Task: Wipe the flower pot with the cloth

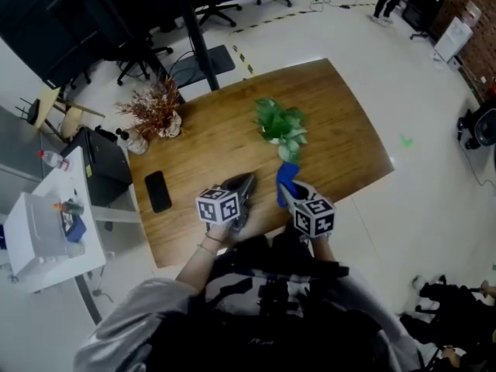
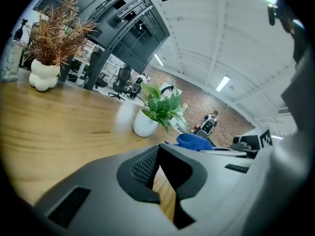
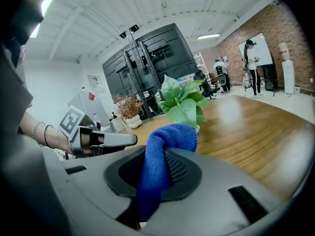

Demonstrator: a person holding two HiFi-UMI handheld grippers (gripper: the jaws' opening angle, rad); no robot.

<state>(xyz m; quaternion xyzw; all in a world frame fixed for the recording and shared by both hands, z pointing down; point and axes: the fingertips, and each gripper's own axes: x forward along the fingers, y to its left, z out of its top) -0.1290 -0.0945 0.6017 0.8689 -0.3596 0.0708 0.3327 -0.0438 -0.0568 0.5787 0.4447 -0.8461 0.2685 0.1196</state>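
A green plant in a white flower pot (image 1: 273, 139) stands mid-table; in the left gripper view the pot (image 2: 144, 124) sits upright just past the jaws. My right gripper (image 1: 285, 186) is shut on a blue cloth (image 1: 286, 175), a short way in front of the plant. In the right gripper view the cloth (image 3: 167, 137) bulges out between the jaws of that gripper (image 3: 165, 157) and hides the pot below the leaves (image 3: 183, 102). My left gripper (image 1: 246, 183) hovers beside it, left of the cloth, shut and holding nothing (image 2: 158, 151). The cloth (image 2: 194, 141) shows at its right.
A dried brown plant in a lumpy white vase (image 1: 159, 116) stands at the table's far left (image 2: 43, 75). A black phone (image 1: 158, 191) lies near the left front edge. A white cart (image 1: 46, 227) and office chairs stand beyond the wooden table (image 1: 349, 130).
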